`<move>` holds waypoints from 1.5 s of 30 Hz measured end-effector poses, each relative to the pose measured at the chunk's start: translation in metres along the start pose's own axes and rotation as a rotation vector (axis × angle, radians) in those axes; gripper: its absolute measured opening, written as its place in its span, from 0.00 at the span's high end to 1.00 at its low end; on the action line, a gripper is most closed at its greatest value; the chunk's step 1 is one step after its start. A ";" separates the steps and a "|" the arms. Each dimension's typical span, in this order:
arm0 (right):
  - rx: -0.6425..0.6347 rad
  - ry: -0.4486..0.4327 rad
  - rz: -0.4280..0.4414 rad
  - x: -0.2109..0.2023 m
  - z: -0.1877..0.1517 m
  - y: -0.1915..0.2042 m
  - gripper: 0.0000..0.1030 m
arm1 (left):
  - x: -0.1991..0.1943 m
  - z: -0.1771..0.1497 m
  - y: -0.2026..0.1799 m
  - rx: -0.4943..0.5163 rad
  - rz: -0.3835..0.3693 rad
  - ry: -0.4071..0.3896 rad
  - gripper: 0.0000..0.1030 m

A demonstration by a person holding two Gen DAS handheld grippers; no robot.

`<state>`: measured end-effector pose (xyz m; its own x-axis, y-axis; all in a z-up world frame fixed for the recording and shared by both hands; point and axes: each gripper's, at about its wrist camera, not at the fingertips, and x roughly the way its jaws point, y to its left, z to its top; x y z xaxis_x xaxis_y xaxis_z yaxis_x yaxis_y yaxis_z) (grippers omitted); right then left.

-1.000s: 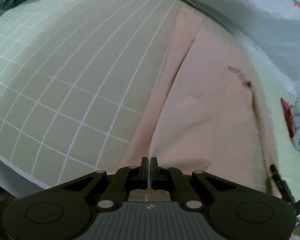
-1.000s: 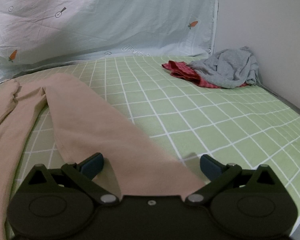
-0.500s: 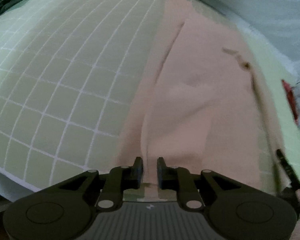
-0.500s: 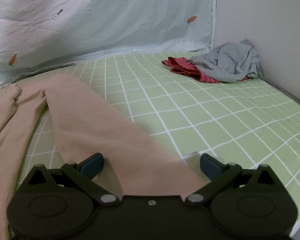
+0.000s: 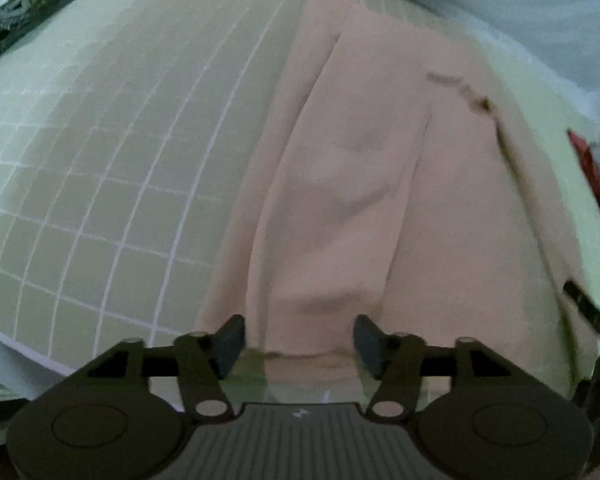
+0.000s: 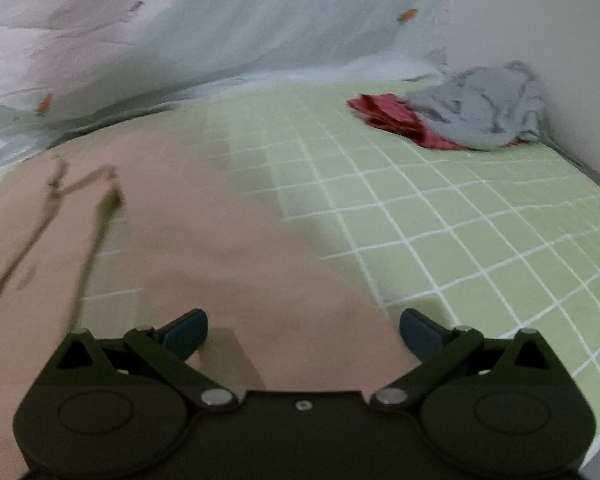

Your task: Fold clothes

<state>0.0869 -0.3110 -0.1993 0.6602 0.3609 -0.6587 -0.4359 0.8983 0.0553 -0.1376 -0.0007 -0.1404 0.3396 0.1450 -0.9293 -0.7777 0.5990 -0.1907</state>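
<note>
Peach trousers (image 5: 380, 200) lie flat on the green checked sheet (image 6: 460, 240), look soft and light, best pinched at a hem edge, while left gripper (image 5: 298, 340) and right gripper (image 6: 302, 332) are both spread, holding nothing.

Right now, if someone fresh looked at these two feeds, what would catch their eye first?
The peach trousers spread lengthwise across the green checked sheet, running right up to both open grippers: left gripper, right gripper. Next, the red garment and crumpled grey garment heaped in the far right corner by the wall.
</note>
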 end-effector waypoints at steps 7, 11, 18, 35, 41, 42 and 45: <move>-0.029 0.022 0.003 -0.024 -0.005 -0.018 0.00 | -0.007 0.004 -0.017 -0.018 0.012 -0.058 0.25; -0.024 0.050 -0.018 -0.029 -0.013 -0.033 0.00 | -0.007 0.001 -0.024 -0.019 0.022 -0.062 0.24; -0.026 0.098 -0.001 -0.028 -0.020 -0.044 0.04 | -0.008 -0.004 -0.036 -0.018 0.040 -0.066 0.24; 0.018 0.091 0.251 -0.012 0.021 0.007 0.87 | -0.016 0.006 -0.002 -0.030 0.061 -0.085 0.24; -0.056 -0.007 0.472 -0.010 0.068 0.114 0.88 | -0.027 0.026 0.037 -0.067 0.089 -0.106 0.24; -0.069 -0.025 0.514 -0.013 0.073 0.133 0.88 | -0.028 0.028 0.041 -0.072 0.090 -0.109 0.24; -0.127 -0.057 0.618 -0.018 0.085 0.185 0.84 | -0.031 0.037 0.055 -0.089 0.093 -0.118 0.24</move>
<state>0.0463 -0.1305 -0.1131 0.2933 0.8196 -0.4921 -0.8142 0.4839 0.3207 -0.1714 0.0565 -0.1101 0.3199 0.2908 -0.9017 -0.8505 0.5076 -0.1380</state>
